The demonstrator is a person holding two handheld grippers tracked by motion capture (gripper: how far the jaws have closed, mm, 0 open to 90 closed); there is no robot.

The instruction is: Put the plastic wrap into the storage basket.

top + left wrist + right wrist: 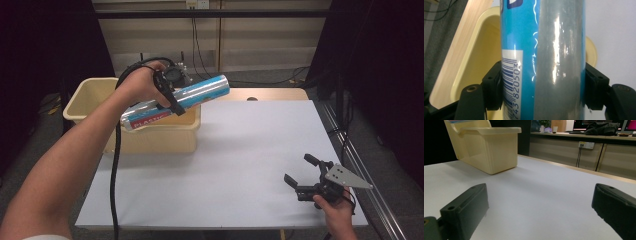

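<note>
- My left hand-held gripper (172, 95) is clamped on the roll (175, 101): a long tube, blue and silver wrap, red label band near its low end.
- In the left gripper view both black pads (492, 86) press the roll's (541, 60) sides; barcode faces the camera, the silver part glares.
- Grip sits about mid-length. Roll is tilted, high end toward the far right, low end toward me and left.
- Roll is in the air above the bin (92, 95), crossing its near right corner. Not touching the bin as far as I can tell.
- My left hand (142, 82) wraps the gripper body; the cable (116, 165) trails down along my forearm.
- Bin: cream plastic, rectangular, stands at the far left of the surface (240, 150), partly over the left edge. In the left gripper view its rim (484, 32) shows behind the roll.
- My right hand-held gripper (298, 175) is wide apart, nothing between the jaws, low over the near right corner of the surface, well apart from the roll.
- Right gripper view looks level across the white surface (544, 202) toward the bin (491, 150).
- Right hand (334, 210) grips from below; grey plate (346, 177) on top.
</note>
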